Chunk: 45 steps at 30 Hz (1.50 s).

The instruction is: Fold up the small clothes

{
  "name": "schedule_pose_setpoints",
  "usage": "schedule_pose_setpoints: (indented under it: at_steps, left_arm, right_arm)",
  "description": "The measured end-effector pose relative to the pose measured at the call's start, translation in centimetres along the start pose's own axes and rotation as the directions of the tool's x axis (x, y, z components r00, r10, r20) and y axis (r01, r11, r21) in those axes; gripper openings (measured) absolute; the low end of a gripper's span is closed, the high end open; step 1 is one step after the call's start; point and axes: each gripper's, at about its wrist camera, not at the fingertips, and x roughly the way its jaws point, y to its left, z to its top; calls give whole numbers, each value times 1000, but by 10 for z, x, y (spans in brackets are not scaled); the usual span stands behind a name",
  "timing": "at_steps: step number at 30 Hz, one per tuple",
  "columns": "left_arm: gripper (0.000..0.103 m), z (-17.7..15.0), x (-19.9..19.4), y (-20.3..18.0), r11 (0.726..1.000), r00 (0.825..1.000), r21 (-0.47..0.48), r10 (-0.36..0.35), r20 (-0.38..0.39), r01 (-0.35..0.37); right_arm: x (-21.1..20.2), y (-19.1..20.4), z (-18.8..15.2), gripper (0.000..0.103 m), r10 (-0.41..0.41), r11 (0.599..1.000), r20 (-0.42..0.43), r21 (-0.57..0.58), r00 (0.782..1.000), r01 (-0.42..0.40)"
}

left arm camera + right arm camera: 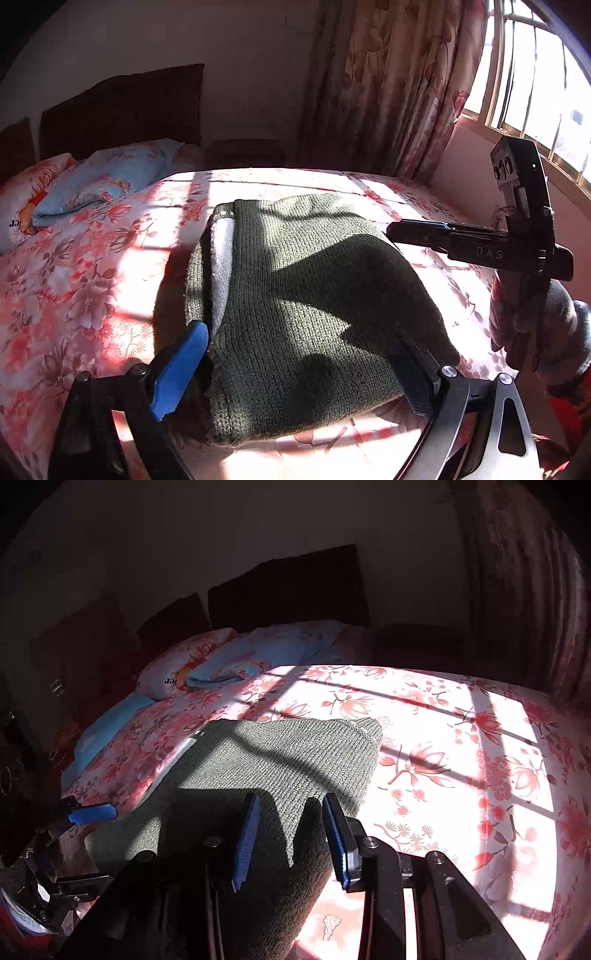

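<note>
A folded dark green knitted garment (303, 306) with a white inner strip (221, 266) lies on the floral bedsheet (74, 280). My left gripper (299, 354) is open, its blue-padded fingers (181, 373) straddling the garment's near end. My right gripper (291, 834) is open above the garment's near right part (280, 760), with cloth showing between its blue pads (245, 843). The right gripper also shows in the left wrist view (417, 232) at the garment's right edge. The left gripper's blue pad shows at the left of the right wrist view (92, 814).
Pillows (99, 181) lie at the head of the bed by a dark headboard (122, 107). A floral curtain (399, 85) and barred window (535, 81) stand at the right. Sunlit sheet (461, 760) spreads right of the garment.
</note>
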Motion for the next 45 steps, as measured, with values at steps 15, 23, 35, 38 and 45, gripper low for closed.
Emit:
schedule_pose_setpoints:
  at_steps: [15, 23, 35, 38, 45]
  left_arm:
    - [103, -23, 21, 42, 985, 992, -160, 40, -122, -59]
    - [103, -21, 15, 40, 988, 992, -129, 76, -100, -89]
    - [103, -25, 18, 41, 988, 989, -111, 92, -113, -104]
    - [103, -25, 17, 38, 989, 989, -96, 104, -109, -115]
    - [103, -26, 18, 40, 989, 988, -96, 103, -115, -114]
  right_arm:
    - [-5, -20, -57, 49, 224, 929, -75, 318, 972, -190]
    - [-19, -16, -41, 49, 91, 962, -29, 262, 995, -81]
    - [-11, 38, -27, 49, -110, 991, -15, -71, 994, 109]
    - [-16, 45, -19, 49, -101, 990, 26, -94, 995, 103]
    - [6, 52, -33, 51, -104, 984, -28, -147, 994, 98]
